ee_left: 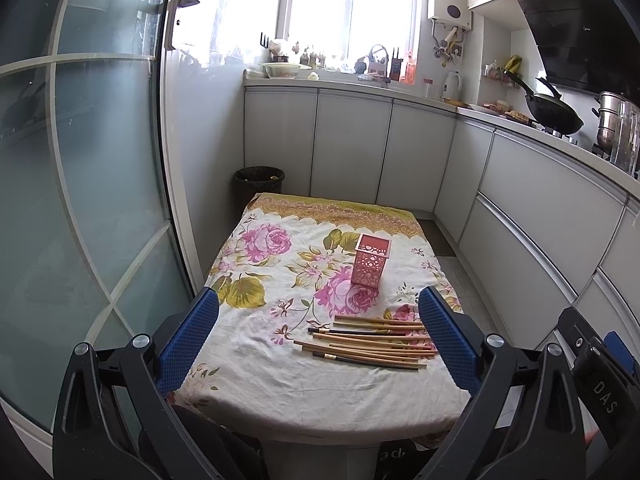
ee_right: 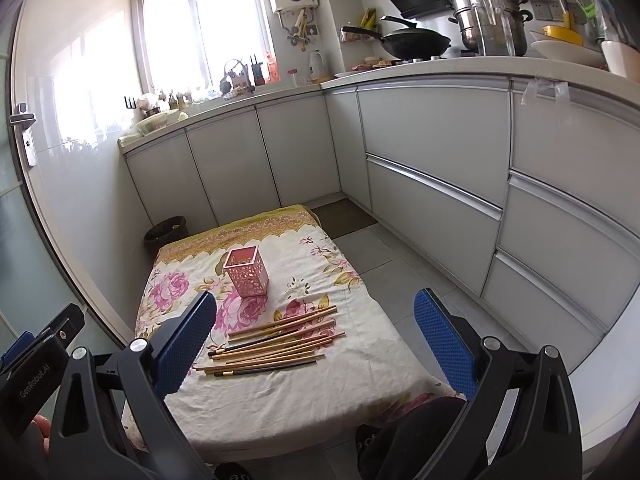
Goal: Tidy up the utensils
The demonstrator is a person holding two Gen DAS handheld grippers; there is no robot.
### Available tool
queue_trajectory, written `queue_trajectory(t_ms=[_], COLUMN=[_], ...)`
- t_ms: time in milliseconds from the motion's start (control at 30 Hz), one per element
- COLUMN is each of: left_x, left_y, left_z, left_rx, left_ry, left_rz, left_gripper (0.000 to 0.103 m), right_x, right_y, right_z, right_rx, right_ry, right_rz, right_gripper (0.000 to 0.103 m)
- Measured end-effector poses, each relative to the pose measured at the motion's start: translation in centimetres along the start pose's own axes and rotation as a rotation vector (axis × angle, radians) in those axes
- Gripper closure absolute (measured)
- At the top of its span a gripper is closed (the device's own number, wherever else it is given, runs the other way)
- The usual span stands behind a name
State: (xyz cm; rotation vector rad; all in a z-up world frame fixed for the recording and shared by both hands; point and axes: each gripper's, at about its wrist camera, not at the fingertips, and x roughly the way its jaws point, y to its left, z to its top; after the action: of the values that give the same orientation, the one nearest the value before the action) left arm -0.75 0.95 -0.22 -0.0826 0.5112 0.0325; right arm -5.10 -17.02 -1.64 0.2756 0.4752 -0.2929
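Observation:
Several wooden chopsticks (ee_left: 372,342) lie in a loose pile on the floral cloth of a small table (ee_left: 260,364), near its front right. A pink perforated square holder (ee_left: 370,261) stands upright behind them, with nothing seen inside. My left gripper (ee_left: 320,308) is open and empty, held above the table's near edge. In the right wrist view the chopsticks (ee_right: 276,342) lie left of centre and the holder (ee_right: 247,271) stands beyond them. My right gripper (ee_right: 316,304) is open and empty, held above the table's (ee_right: 280,400) near right part.
A dark waste bin (ee_left: 259,184) stands behind the table. Grey kitchen cabinets (ee_right: 432,184) run along the back and right. A wok (ee_right: 412,44) and steel pots (ee_right: 492,20) sit on the counter. A glass door (ee_left: 80,180) is on the left.

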Motion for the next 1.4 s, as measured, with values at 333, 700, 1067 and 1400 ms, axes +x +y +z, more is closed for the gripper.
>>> queue_trajectory(t_ms=[333,700,1067,1400], left_x=[0.02,0.12,0.26,0.48], left_y=[0.09,0.24,0.13,0.17], left_z=[0.07,0.16,0.03,-0.31], left_rx=[-0.002,0.000,0.003,0.000], left_ry=[0.005,0.010,0.014,0.019], left_rz=[0.000,-0.002,-0.001,-0.002], left_gripper=[0.007,0.007,0.007,0.007], right_x=[-0.04,-0.06,-0.02,0.00], right_y=[0.00,0.06,0.09,0.07], right_z=[-0.13,-0.17,-0.26,-0.30], right_rx=[0.002,0.004,0.004,0.005], right_ry=[-0.001,-0.003,0.003,0.006], right_rz=[0.003,0.002,0.004,0.007], right_gripper=[0.007,0.007,0.007,0.007])
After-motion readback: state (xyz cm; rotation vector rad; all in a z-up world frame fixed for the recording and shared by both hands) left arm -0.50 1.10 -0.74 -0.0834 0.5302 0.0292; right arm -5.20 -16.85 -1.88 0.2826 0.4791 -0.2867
